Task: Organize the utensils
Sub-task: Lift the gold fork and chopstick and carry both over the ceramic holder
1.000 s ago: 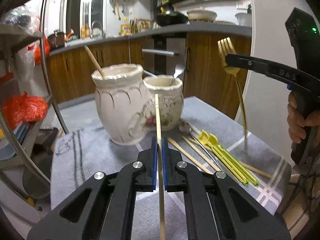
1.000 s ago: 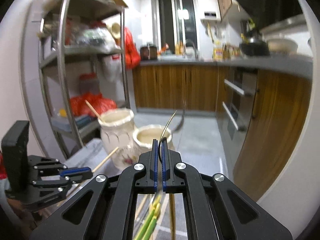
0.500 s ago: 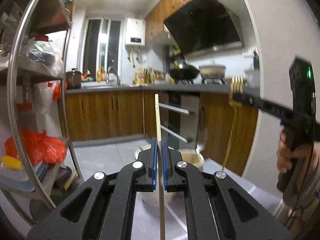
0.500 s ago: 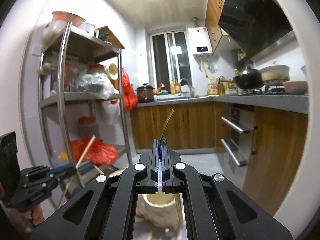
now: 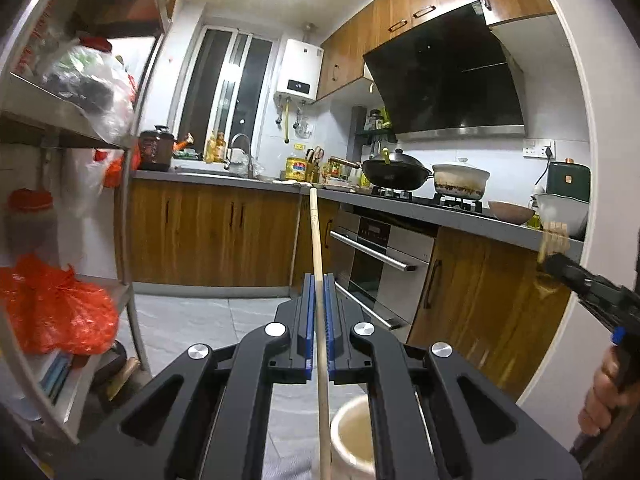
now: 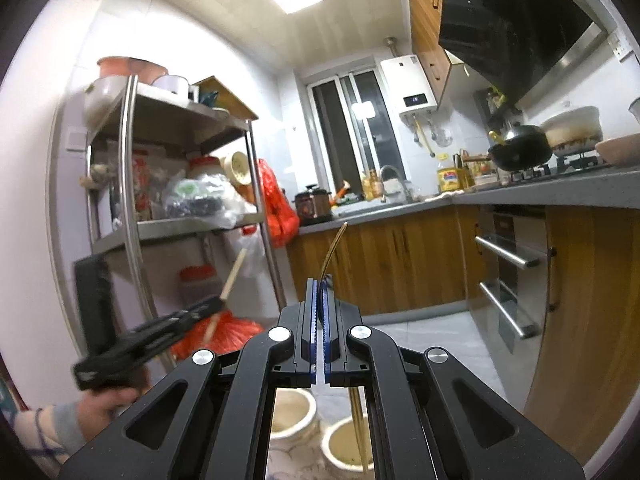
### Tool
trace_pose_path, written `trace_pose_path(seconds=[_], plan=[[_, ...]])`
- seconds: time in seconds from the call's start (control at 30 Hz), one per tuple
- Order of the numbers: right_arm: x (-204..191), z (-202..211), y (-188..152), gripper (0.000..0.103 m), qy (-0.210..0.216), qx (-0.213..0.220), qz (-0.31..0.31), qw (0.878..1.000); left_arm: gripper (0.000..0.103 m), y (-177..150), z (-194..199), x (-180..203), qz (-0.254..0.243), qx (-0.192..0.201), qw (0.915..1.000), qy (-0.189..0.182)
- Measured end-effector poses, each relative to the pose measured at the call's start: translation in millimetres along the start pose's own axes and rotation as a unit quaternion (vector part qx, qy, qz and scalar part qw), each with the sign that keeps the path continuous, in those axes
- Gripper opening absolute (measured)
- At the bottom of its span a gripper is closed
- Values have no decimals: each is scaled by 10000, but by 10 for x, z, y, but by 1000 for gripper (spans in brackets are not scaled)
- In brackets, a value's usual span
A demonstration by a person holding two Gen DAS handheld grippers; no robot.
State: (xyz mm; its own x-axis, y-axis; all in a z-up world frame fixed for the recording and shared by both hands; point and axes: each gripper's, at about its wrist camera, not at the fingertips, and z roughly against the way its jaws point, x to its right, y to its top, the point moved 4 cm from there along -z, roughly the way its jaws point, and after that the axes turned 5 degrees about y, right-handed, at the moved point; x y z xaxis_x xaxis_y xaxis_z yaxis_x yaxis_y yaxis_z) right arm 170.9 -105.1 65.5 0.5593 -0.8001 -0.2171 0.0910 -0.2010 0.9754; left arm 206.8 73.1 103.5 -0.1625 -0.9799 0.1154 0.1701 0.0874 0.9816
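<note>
Jaws pinch chopstick (image 5: pixel 318 248) left, fork (image 6: pixel 334 250) right; kitchen counter (image 5: pixel 400 204) behind; jars (image 6: pixel 348 446) below.

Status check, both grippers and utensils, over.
Left gripper shut on chopstick. Right gripper shut on gold fork. Both above the jars. Nothing blocking.

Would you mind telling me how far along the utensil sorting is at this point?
Nothing visibly sits in the jars now. In hand: the left gripper is shut on a wooden chopstick, the right gripper on a gold fork, both raised above two ceramic jars. Left: lowering each into a jar; the table is out of view.
</note>
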Motion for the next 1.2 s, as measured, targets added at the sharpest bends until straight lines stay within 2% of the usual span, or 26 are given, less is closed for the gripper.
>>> trace_pose_path(seconds=[0.2, 0.33, 0.53, 1.0, 1.2], plan=[[34, 53, 88, 3, 155, 202, -159, 9995, 4, -100, -431, 123, 116, -175, 9994, -277], [75, 52, 94, 3, 131, 384, -191, 9990, 4, -191, -568, 210, 288, -207, 9984, -437], [187, -132, -67, 3, 88, 95, -398, 9991, 4, -303, -696, 273, 407, -312, 9971, -560], [426, -612, -634, 3, -94, -1172, -723, 9904, 4, -399, -625, 227, 57, -412, 9983, -405], [409, -647, -668, 3, -128, -1206, -611, 9907, 4, -424, -597, 167, 71, -433, 9984, -342]])
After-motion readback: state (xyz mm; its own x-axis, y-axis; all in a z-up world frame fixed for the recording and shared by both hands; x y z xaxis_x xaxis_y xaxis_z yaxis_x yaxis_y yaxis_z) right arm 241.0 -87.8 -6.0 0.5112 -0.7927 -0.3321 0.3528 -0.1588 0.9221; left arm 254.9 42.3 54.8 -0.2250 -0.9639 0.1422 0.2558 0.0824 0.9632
